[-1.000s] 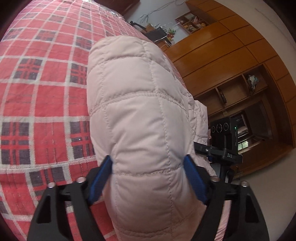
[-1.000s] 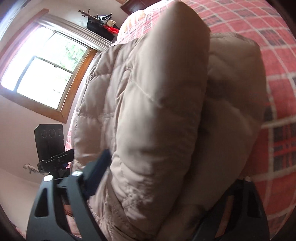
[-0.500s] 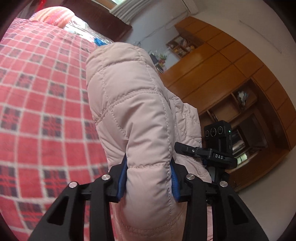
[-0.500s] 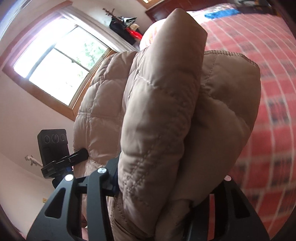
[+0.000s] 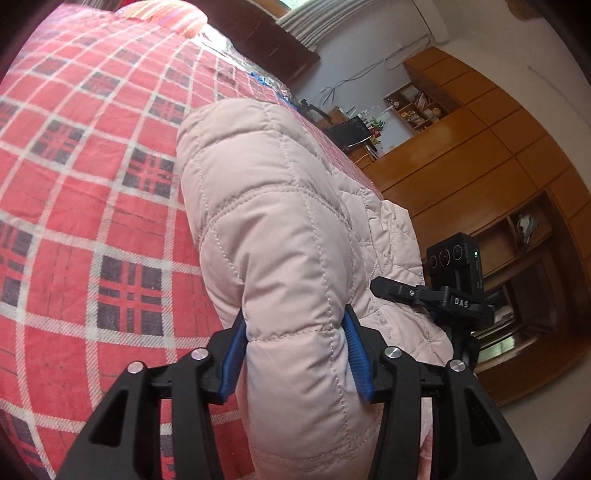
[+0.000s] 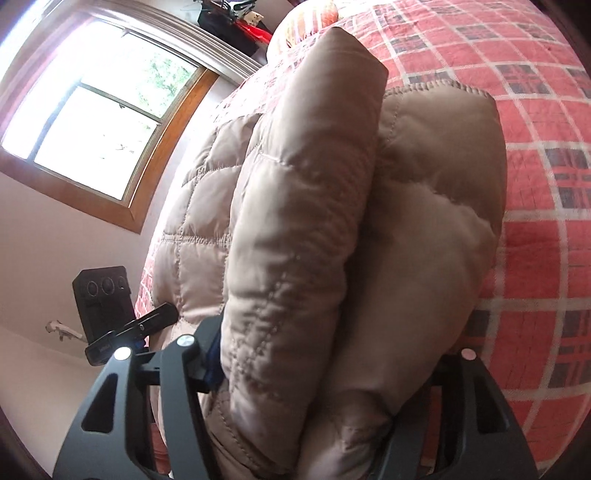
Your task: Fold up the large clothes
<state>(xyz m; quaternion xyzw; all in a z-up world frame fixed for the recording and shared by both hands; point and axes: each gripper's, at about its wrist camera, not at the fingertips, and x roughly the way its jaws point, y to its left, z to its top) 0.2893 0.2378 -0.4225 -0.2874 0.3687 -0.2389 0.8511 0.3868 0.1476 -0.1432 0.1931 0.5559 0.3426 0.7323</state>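
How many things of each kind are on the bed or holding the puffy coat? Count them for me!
Puffy coat: 1
Plaid bedspread: 1
Hand-held grippers, left hand-held gripper and right hand-held gripper, both clamped on the coat: 2
Pillow: 1
Total: 5

I see a pale pink quilted jacket, soft matt padded cloth with stitched seams. My left gripper is matt black plastic with ribbed blue rubber fingers and shiny metal screws. The bed cover is woven red checked cloth. The cupboards are glossy varnished wood.
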